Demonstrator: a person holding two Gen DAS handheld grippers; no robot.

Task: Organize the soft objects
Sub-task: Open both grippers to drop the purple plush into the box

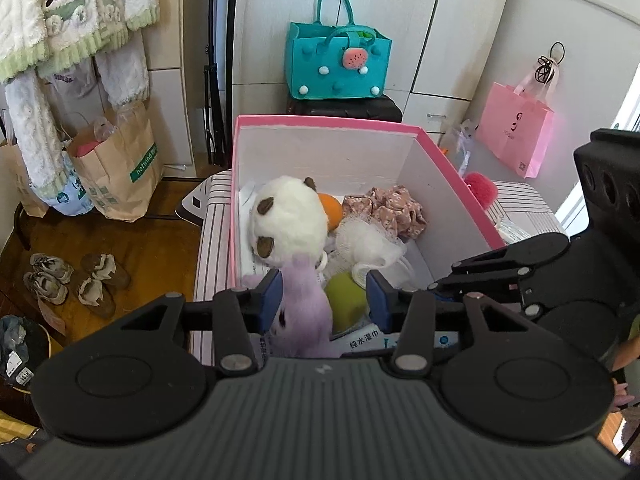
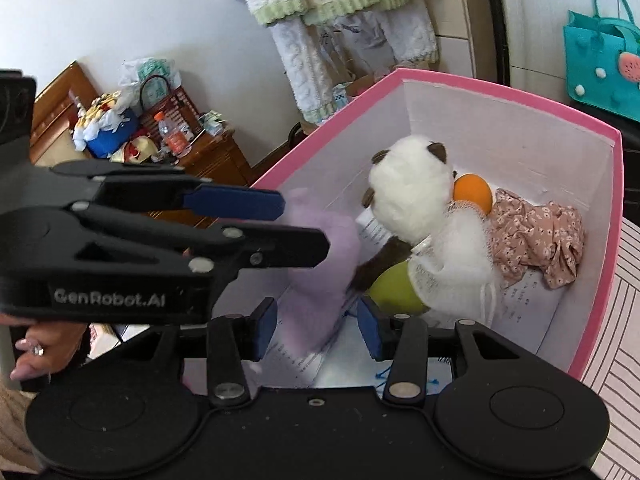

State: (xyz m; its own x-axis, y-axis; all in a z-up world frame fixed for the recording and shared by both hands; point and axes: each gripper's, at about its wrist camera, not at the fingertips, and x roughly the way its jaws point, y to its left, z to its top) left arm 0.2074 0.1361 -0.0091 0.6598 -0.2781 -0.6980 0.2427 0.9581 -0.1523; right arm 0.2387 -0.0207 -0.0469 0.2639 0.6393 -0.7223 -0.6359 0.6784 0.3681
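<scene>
**Lilac plush going into the pink box: let it drop clear of the wall**

Left wrist view: the left hand-held gripper [image 1: 322, 300] hangs over the near edge of the pink-rimmed white cardboard box [image 1: 452, 184], low in the frame. The fuzzy lilac plush toy [image 1: 306, 312] lies against its left pad only, with a gap to the right pad, so the jaws look narrow but not clamped. I judge it best to lower further before spreading them, so the toy settles beside the white panda plush [image 1: 286, 216] and the green ball [image 1: 346, 300].

Right wrist view: the right hand-held gripper [image 2: 316, 330], at lower centre, stands partly open and empty. The lilac toy hangs blurred by the left wall.
</scene>
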